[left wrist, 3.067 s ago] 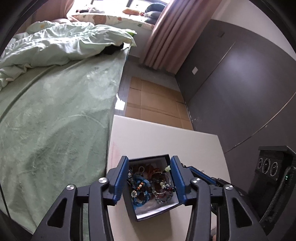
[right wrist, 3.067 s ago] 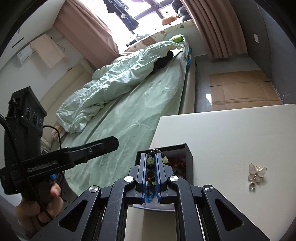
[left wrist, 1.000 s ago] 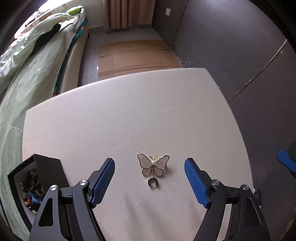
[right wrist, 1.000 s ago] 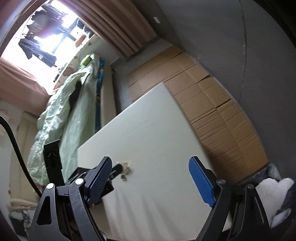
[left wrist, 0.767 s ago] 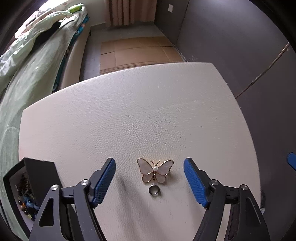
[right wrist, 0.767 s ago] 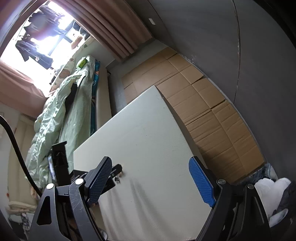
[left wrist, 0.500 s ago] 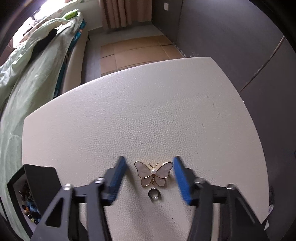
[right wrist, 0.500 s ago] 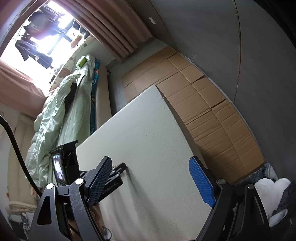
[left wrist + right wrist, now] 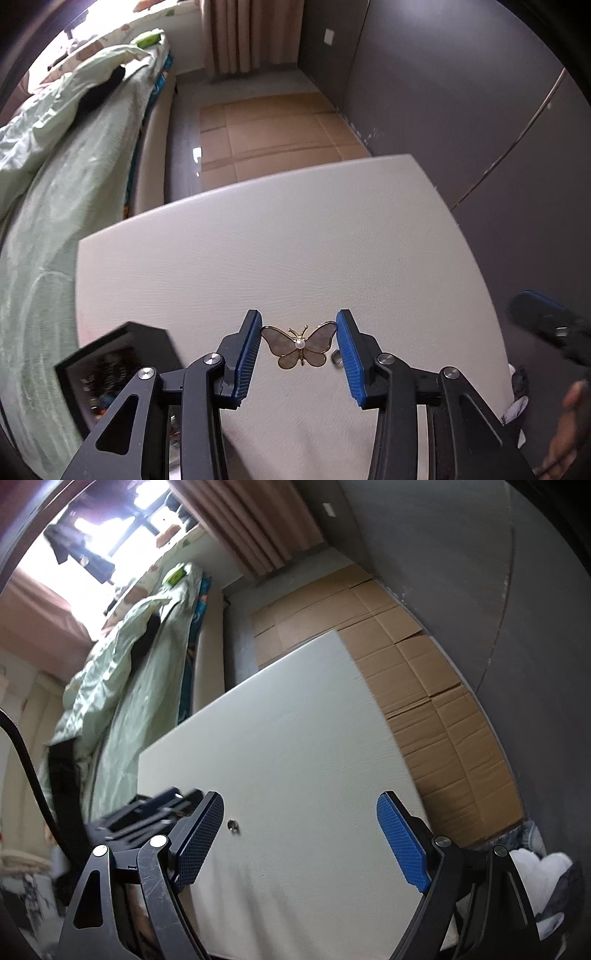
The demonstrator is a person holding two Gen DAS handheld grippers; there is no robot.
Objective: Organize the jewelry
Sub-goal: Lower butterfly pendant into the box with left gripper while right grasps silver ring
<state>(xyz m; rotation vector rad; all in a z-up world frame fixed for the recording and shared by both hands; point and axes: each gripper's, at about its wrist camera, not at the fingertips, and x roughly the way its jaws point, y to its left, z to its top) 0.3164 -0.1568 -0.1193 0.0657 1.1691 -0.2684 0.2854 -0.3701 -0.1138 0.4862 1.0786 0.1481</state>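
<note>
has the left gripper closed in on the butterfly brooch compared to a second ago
Yes. The left gripper has narrowed: its blue pads now sit against the wingtips of the butterfly brooch on the white table.

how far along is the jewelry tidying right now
Done: the black box already holds a tangle of beaded pieces. In hand: the left gripper has its pads against both wing tips of the butterfly brooch; whether it has left the white table is unclear. Left: the small ring lies loose beside it. The right gripper is open, holding nothing.
</note>
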